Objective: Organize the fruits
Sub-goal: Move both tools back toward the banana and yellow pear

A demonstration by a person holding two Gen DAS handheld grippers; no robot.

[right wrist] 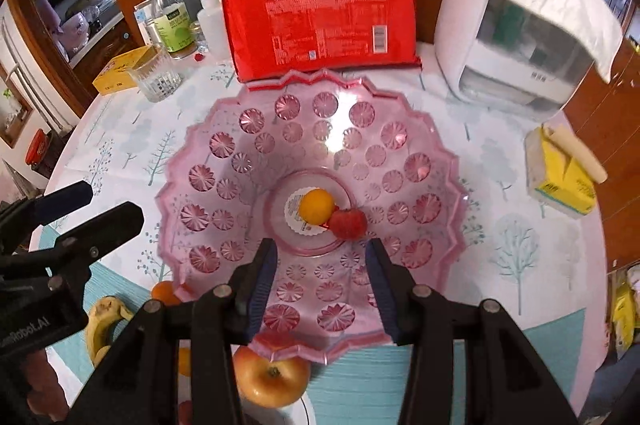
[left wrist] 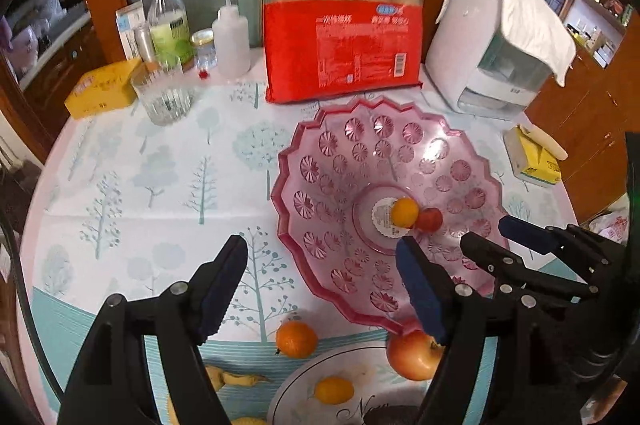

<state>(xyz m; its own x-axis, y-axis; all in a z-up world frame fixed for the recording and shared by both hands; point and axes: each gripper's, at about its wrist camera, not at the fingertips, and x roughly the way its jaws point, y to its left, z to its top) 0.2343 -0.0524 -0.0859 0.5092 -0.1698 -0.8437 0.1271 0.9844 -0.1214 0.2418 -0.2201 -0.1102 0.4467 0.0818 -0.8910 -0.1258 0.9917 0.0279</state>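
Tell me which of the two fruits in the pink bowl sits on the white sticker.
The yellow-orange fruit, over the sticker at the bowl's centre. The red fruit touches it but lies beside the sticker on bare pink plastic.

Both wrist views steeply down, sharing pink bowl (left wrist: 320, 161)

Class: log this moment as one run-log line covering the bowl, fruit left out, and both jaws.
pink bowl: orange fruit, red fruit inside | outside: apple, tangerine | left gripper jaws open, empty | right gripper jaws open, empty
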